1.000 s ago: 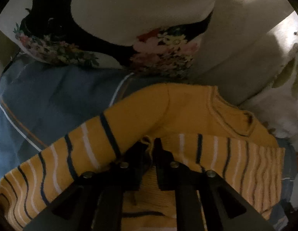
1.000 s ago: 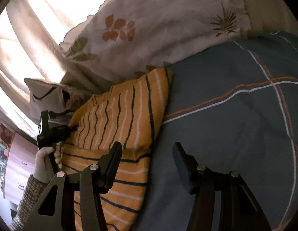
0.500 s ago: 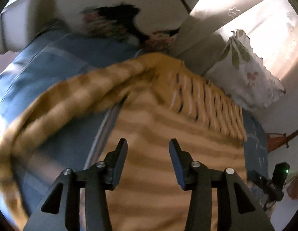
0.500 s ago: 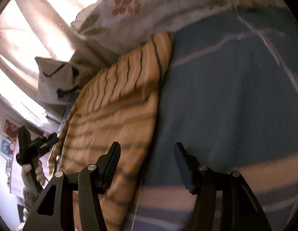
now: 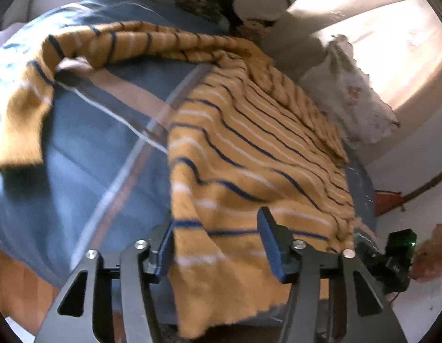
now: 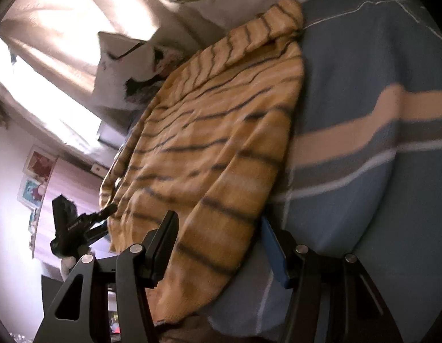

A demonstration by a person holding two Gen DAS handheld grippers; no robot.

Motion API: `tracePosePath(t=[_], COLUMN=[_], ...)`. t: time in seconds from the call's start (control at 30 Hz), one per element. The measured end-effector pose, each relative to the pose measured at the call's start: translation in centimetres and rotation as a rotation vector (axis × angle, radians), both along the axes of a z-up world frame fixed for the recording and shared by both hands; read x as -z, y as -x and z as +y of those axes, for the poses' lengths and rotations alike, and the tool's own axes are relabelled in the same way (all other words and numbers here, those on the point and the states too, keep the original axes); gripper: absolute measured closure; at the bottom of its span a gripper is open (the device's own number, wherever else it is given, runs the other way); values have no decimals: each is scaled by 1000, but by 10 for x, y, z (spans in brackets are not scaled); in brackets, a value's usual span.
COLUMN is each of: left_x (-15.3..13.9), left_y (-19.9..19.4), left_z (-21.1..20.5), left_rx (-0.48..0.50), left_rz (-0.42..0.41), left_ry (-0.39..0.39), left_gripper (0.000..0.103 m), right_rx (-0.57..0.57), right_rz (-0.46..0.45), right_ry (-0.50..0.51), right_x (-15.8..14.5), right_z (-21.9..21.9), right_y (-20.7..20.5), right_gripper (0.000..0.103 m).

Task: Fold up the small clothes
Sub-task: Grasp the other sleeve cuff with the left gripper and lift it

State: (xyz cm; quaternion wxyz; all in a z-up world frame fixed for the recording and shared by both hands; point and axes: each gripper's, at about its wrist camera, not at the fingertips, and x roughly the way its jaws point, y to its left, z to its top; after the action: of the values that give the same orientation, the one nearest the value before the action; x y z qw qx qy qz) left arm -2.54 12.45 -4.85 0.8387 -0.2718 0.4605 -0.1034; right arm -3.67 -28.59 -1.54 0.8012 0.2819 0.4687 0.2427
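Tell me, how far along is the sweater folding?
Early. One sleeve already lies folded across the striped sweater. Both claws, left claw and right claw, hang open at the hem, gripping nothing. The other sleeve still sprawls over the blue bedspread, body unfolded.

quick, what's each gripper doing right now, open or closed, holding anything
Left gripper: open, holding nothing, over the sweater hem.
Right gripper: open, holding nothing, with the sweater's bottom edge between its fingers.

Sweater (image 5: 249,154) lies on bedspread (image 5: 86,154), pillows (image 5: 349,91) behind.
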Motion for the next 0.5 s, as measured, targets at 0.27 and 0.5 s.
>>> tracePosePath(t=[0.27,0.5], left_x=[-1,-4], left_y=[15,18], left_z=[-21,-31], left_rx=[-16,-29], left_rz=[-72,-39], left_ry=[67,71], left_gripper=[27,95], right_rx=[1,40], right_rz=[-130,-124], right_ry=[83,-23], right_x=[2,6], right_z=[43,11], right_y=[36,35], right_gripper=[43,94])
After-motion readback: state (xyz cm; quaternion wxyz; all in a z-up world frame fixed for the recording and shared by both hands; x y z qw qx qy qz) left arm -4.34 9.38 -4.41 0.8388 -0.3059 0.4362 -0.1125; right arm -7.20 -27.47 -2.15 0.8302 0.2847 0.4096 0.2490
